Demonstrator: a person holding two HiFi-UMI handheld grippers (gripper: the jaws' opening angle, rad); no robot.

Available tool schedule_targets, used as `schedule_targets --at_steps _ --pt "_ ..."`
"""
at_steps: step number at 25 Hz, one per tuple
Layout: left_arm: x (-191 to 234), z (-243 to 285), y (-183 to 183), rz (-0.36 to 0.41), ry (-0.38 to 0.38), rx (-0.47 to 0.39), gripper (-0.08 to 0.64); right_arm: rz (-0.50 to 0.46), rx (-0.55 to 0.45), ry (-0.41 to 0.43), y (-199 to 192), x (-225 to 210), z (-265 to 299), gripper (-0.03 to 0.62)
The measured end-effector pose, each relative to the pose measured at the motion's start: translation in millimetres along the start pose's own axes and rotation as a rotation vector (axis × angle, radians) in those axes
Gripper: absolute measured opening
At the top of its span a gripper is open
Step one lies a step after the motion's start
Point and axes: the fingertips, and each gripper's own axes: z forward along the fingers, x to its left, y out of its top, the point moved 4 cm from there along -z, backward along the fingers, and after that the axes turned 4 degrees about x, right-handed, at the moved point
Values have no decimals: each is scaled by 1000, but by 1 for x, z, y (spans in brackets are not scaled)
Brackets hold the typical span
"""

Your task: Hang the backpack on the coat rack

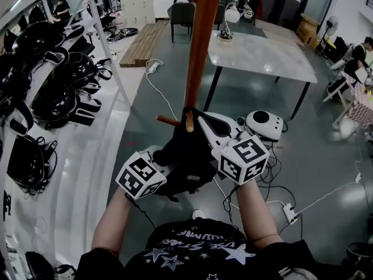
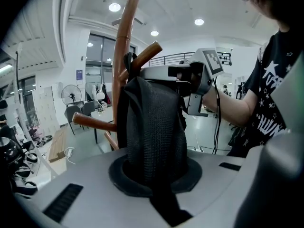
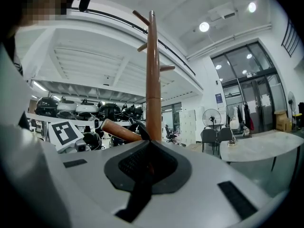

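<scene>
Backpack (image 1: 187, 159), black, hangs against the brown pole of the rack (image 1: 201, 45), between the two claws and level with the lower pegs. Its top loop (image 2: 128, 62) sits over an upward-slanting peg (image 2: 146, 54). In the head view that peg's tip pokes out of the black fabric just beside the pole. Another peg (image 1: 168, 121) sticks out to the left, bare.

The left claw (image 2: 154, 172) is clamped narrow on a padded mesh strap (image 2: 156, 122) of the backpack. The strap rises straight up from between the jaws, and a thin dark tail runs down out of them toward the camera.

The right claw (image 3: 147, 167) has its jaws almost together on a fold of black mesh, with a thin strap trailing out below. It points about level at the pole, and the looped peg is just past its tips on the left.

In the head view both claws come in from below with their marker cubes facing up. The left one is lower and to the left of the backpack; the right one is against its right side.

Behind the rack stands a pale desk (image 1: 262, 54) with a lamp (image 1: 227, 23) on it. A white shelf (image 1: 64, 174) along the left carries dark helmets (image 1: 52, 101). Cables (image 1: 160, 92) lie on the grey floor (image 1: 326, 156).
</scene>
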Motion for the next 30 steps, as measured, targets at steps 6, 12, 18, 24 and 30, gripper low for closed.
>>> schedule_targets --at_steps 6,12,18,24,30 --pt "7 15 -11 -25 -3 31 52 23 36 -16 -19 -10 8 15" --pt "13 21 -25 -48 4 26 57 30 11 2 -28 -5 7 17" --pt "15 27 -37 -49 14 6 91 -2 -7 -34 -32 6 3 74" --pt "9 33 -37 -64 6 -18 142 8 3 -142 -32 12 -21 64" --pt "11 30 -33 -140 -9 -128 261 61 29 -238 -53 36 -60 58"
